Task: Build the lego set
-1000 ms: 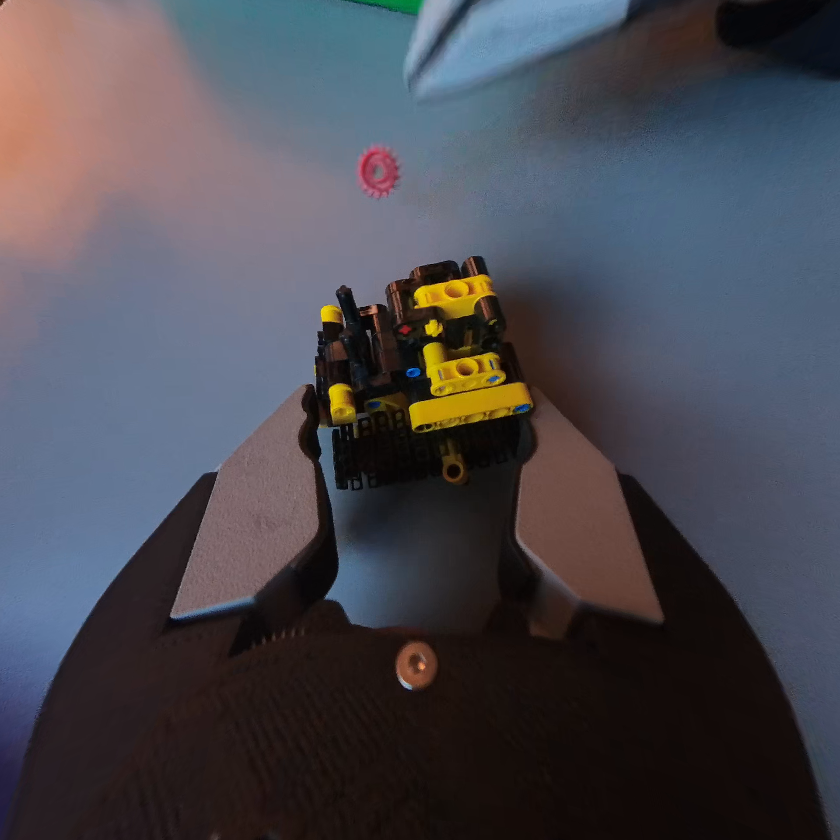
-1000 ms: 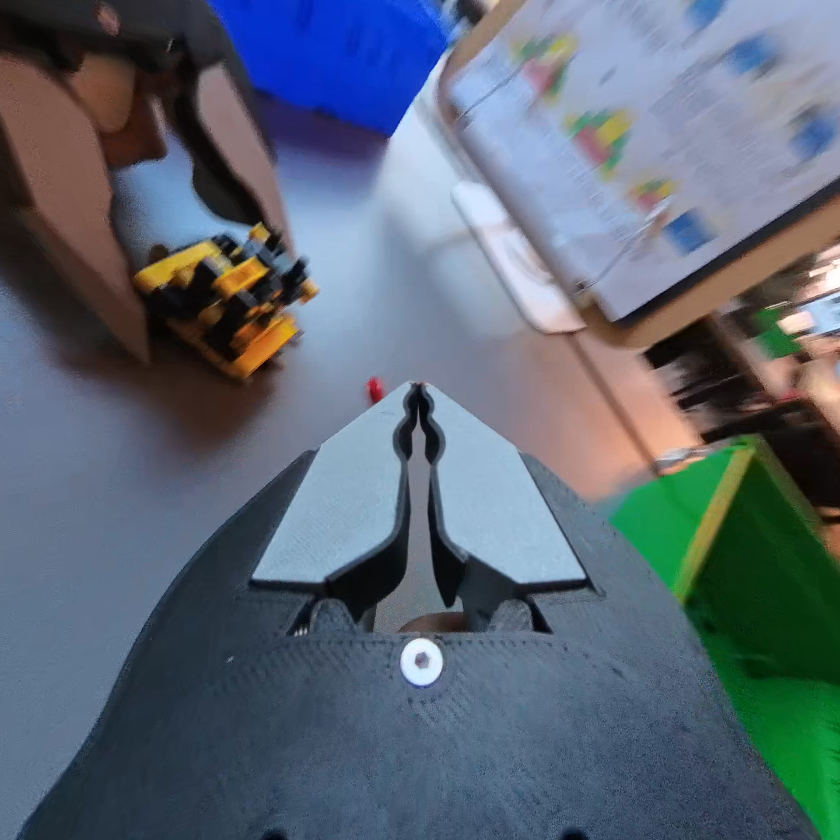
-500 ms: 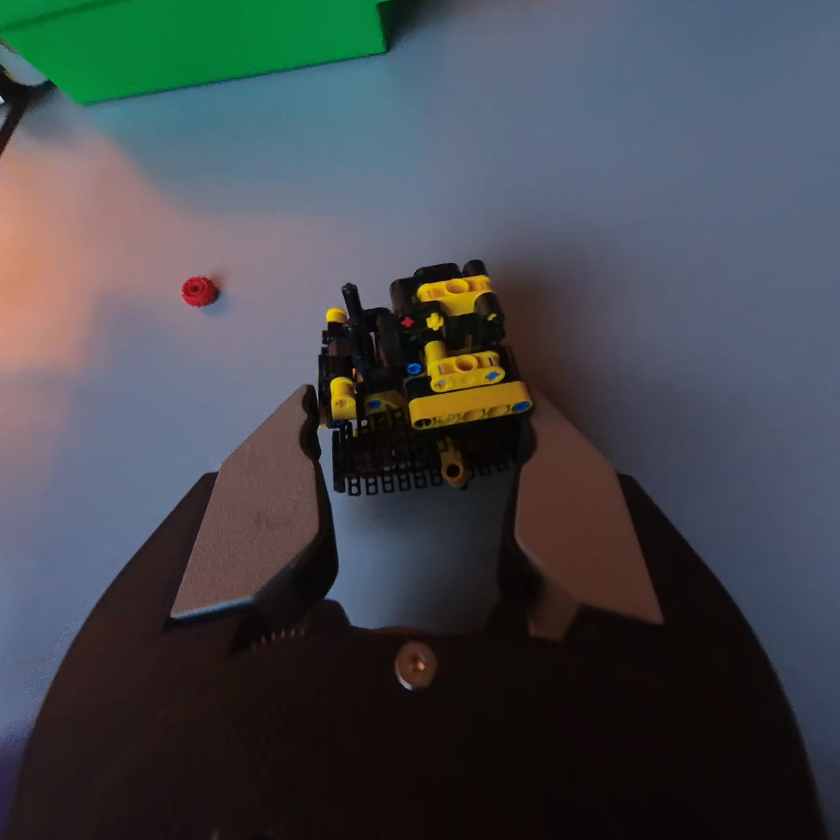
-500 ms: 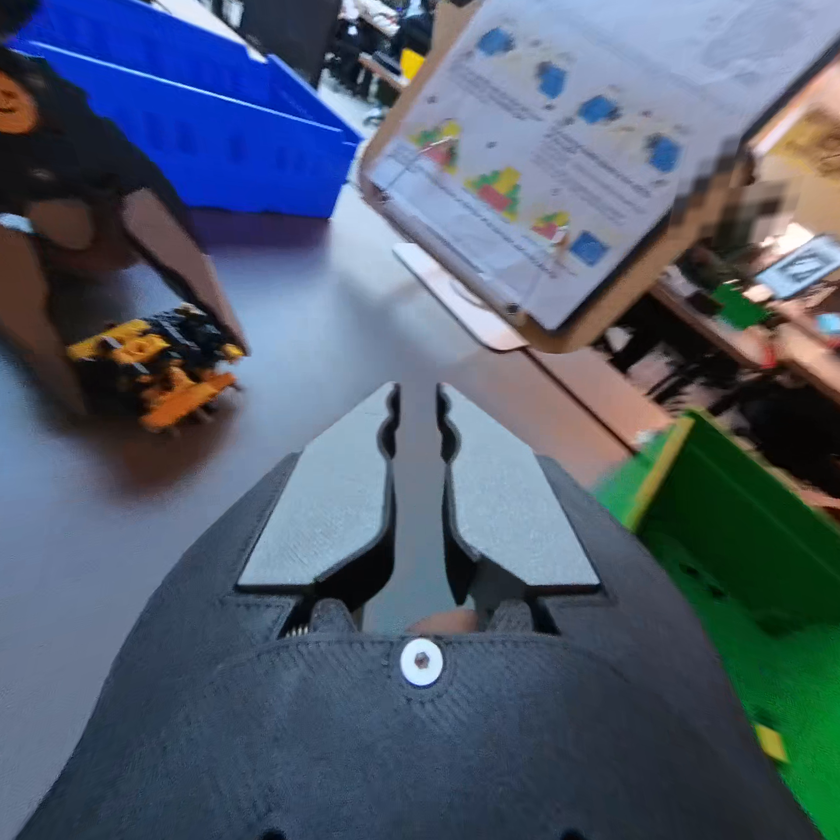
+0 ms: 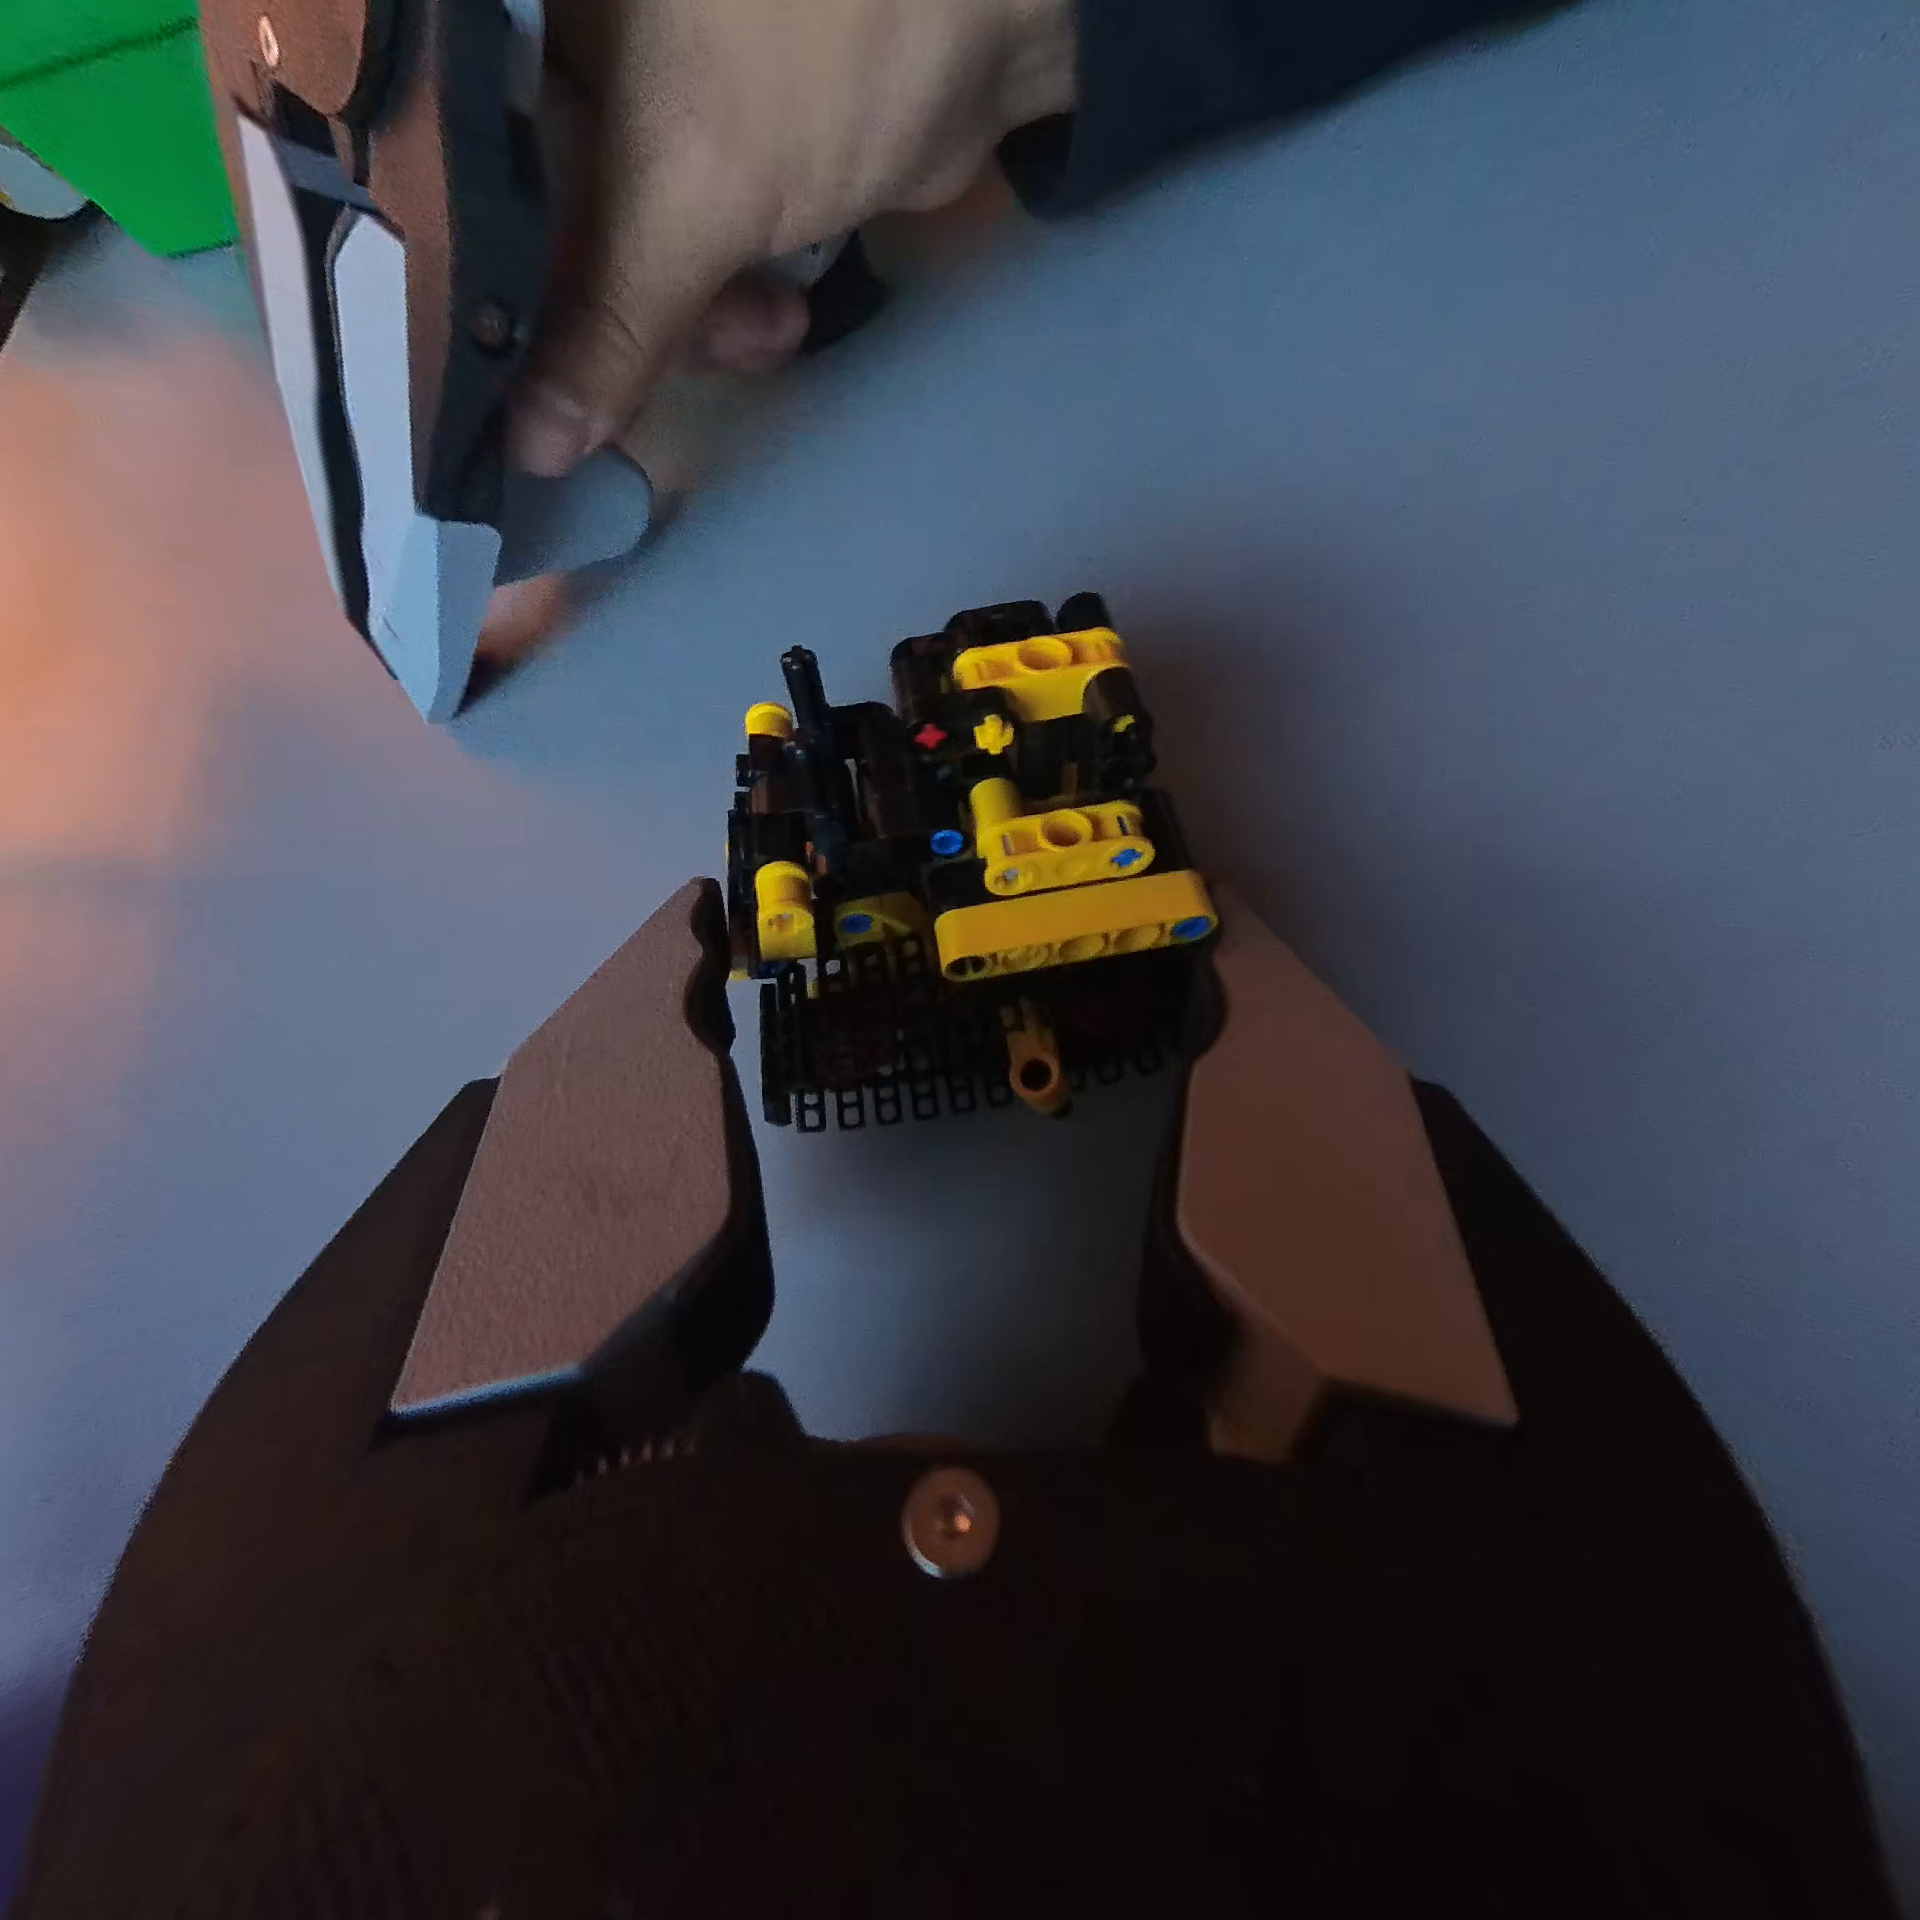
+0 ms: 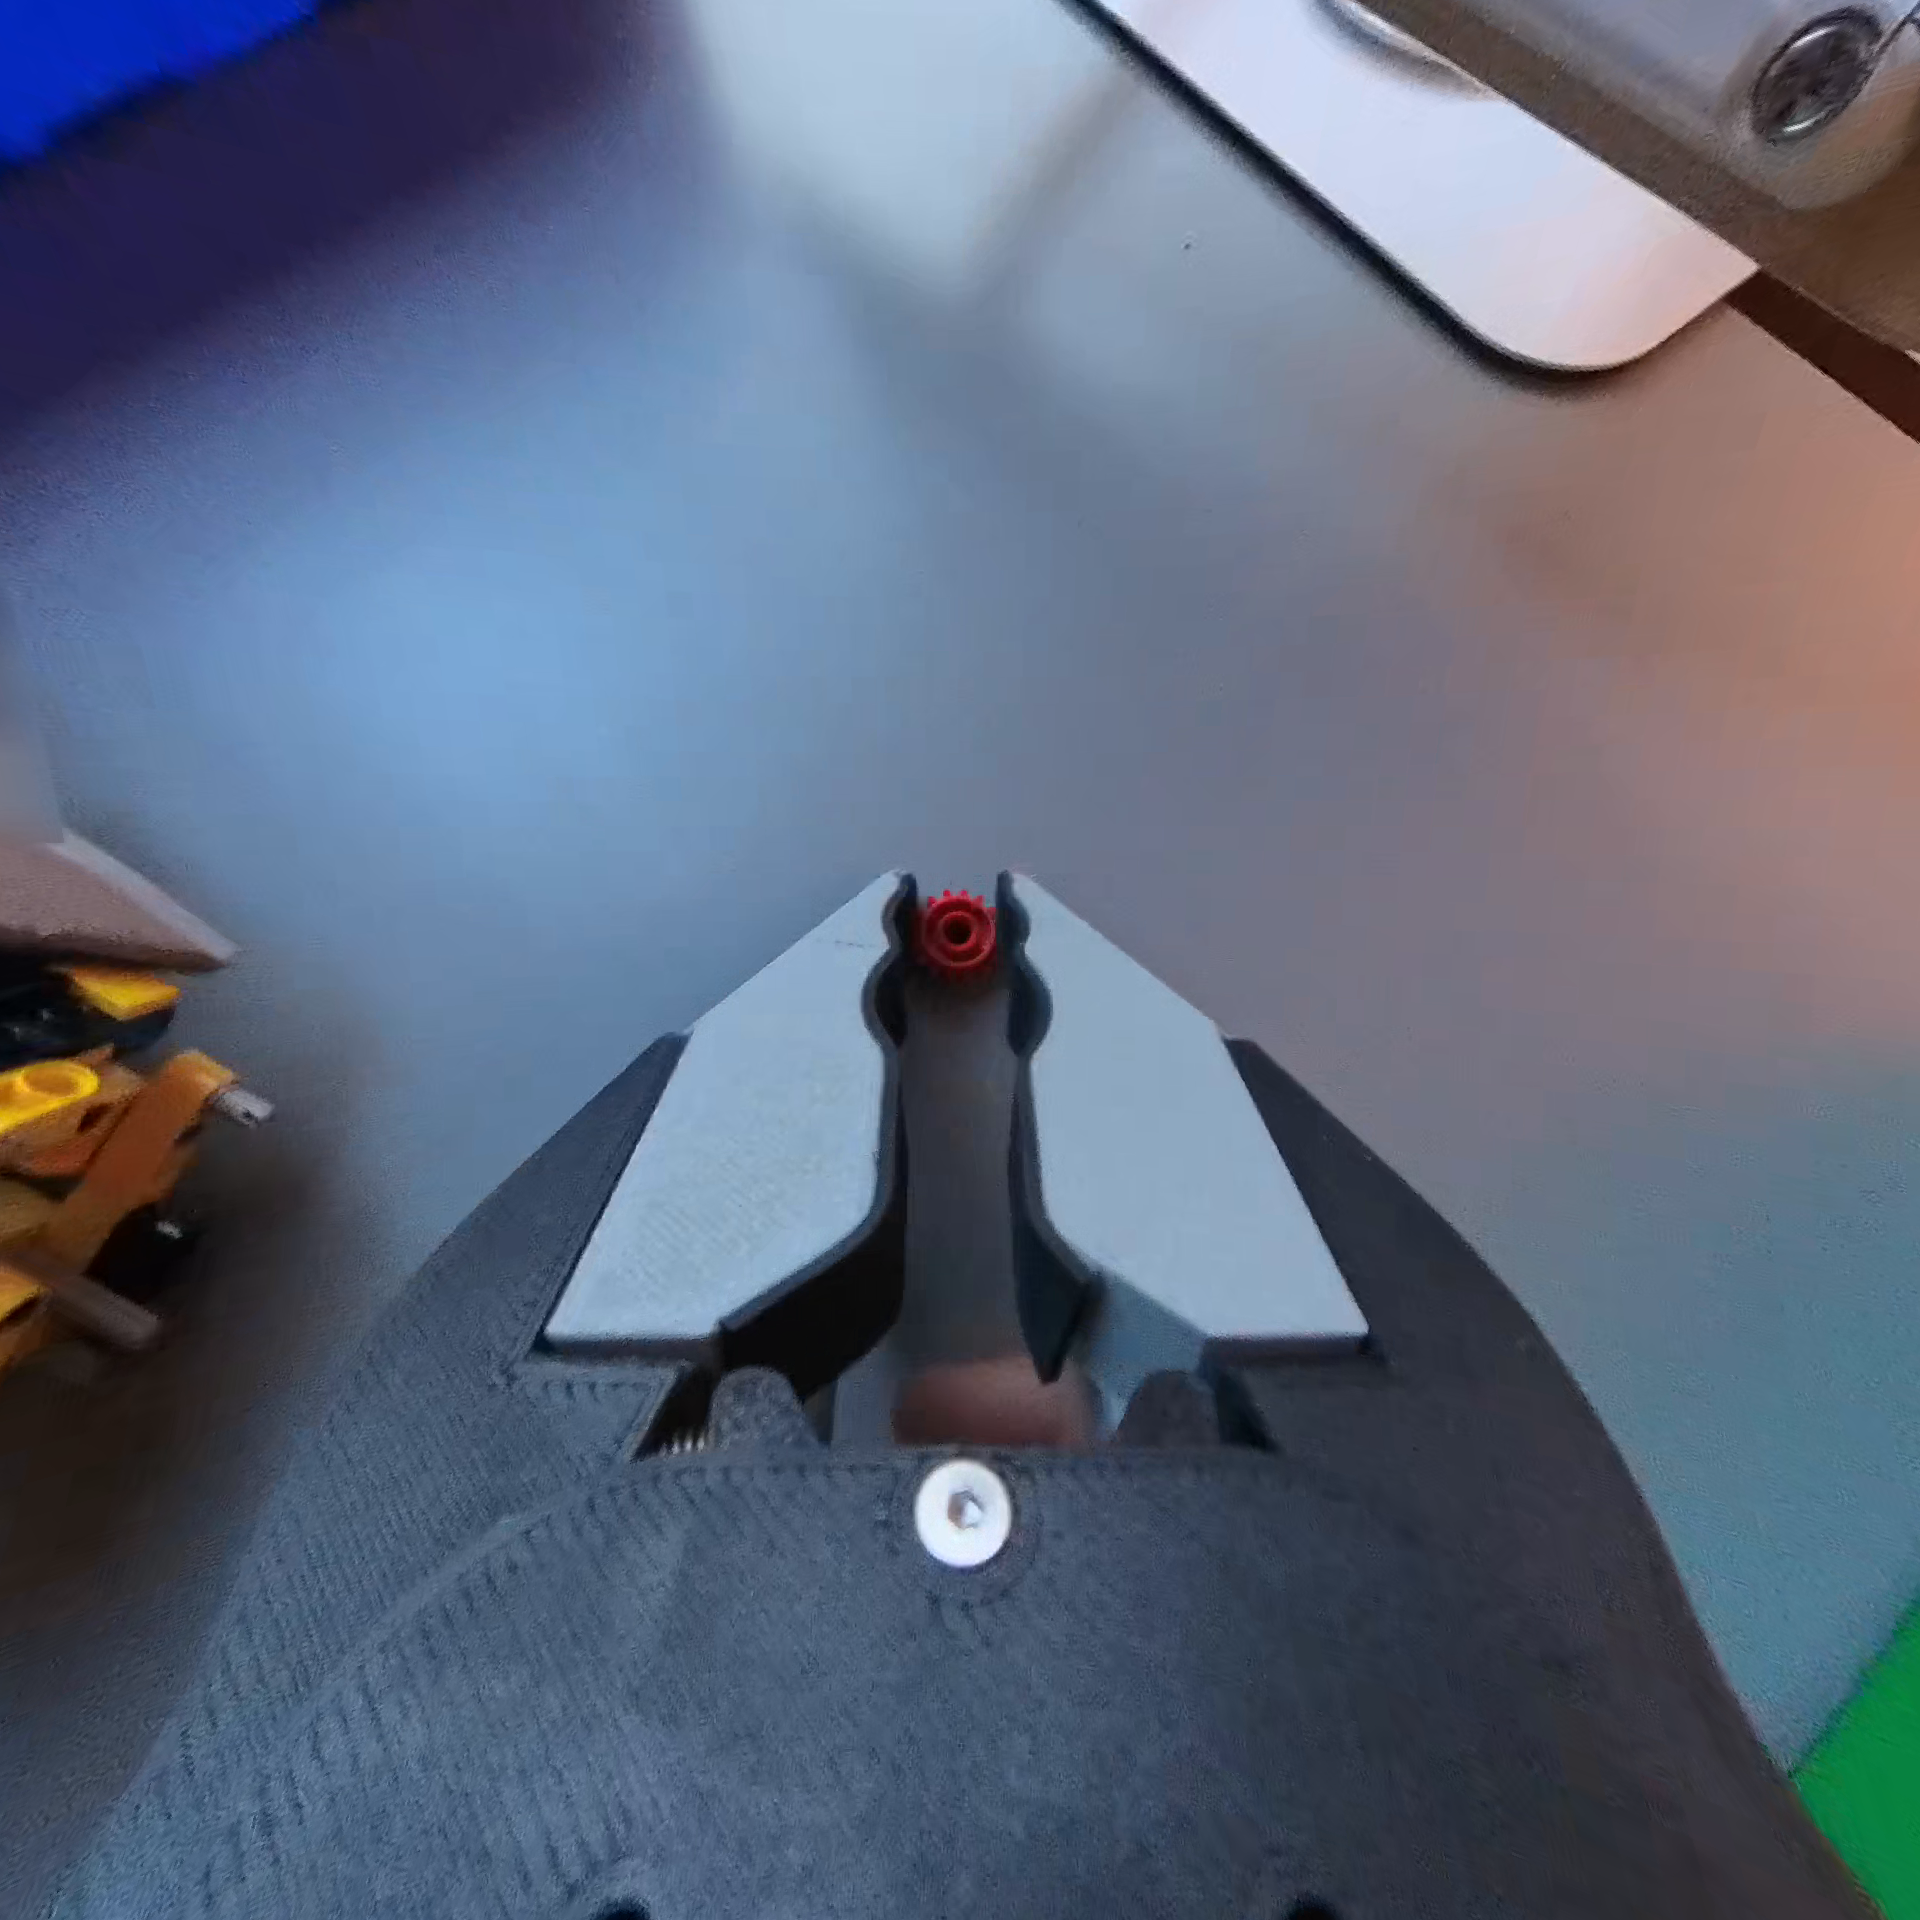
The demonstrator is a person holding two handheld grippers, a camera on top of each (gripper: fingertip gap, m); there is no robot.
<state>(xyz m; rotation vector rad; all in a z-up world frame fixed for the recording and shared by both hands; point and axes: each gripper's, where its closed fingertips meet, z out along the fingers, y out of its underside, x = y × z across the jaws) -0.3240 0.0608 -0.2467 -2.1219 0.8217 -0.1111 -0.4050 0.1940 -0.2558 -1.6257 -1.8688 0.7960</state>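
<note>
A yellow and black lego model stands on the grey table. My left gripper is shut on it, one fingertip on each side of its near end. The model also shows at the left edge of the right wrist view. A small red gear lies on the table between the tips of my right gripper, which close on it from both sides. In the left wrist view the right gripper points down at the table left of the model, and the gear is hidden there.
A person's hand holds the right gripper. A green bin stands at the far left, and its corner shows in the right wrist view. A white stand base and a blue bin lie beyond the gear.
My right gripper swung back down to the table and came around the red gear. The left gripper kept hold of the model without moving.
</note>
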